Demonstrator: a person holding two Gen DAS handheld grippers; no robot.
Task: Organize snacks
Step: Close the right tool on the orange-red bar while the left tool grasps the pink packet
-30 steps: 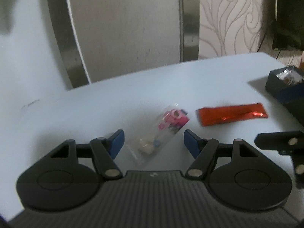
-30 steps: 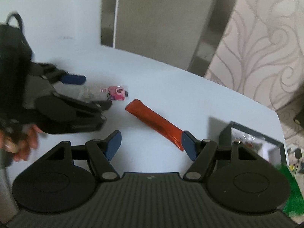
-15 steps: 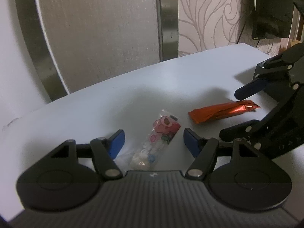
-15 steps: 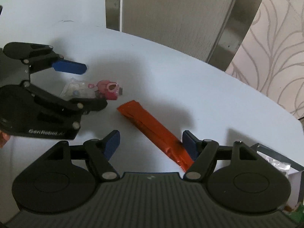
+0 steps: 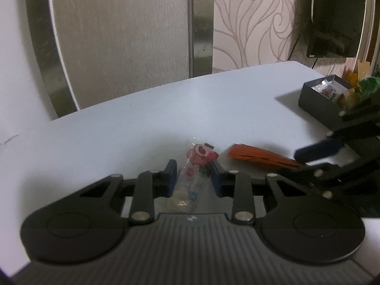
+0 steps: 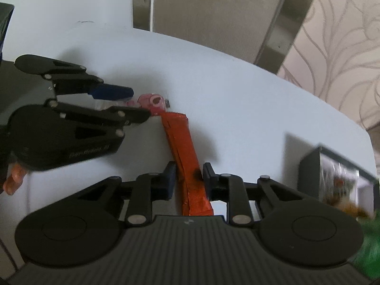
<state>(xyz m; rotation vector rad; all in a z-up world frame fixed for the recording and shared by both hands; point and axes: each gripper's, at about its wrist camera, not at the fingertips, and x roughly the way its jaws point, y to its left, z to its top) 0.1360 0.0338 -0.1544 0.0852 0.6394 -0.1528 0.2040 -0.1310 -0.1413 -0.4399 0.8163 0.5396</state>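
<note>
Two grippers are working side by side on the pale blue tabletop (image 5: 133, 123). At left, the left gripper (image 5: 193, 175) is closing its blue-padded jaws w/ the clear plastic candy pouch with a pink cartoon print (image 5: 197, 163) lying between them; pads look to be just touching the pouch sides, but whether they are pressing is unclear. Next over, the right gripper (image 6: 188, 178) is closing on the long orange-red foil snack stick (image 6: 187, 163), its pads pressing the wrapper near its closer end. At far right the black open-top box (image 5: 318, 104) is sitting w/ wrapped snacks inside, well apart from both.
</note>
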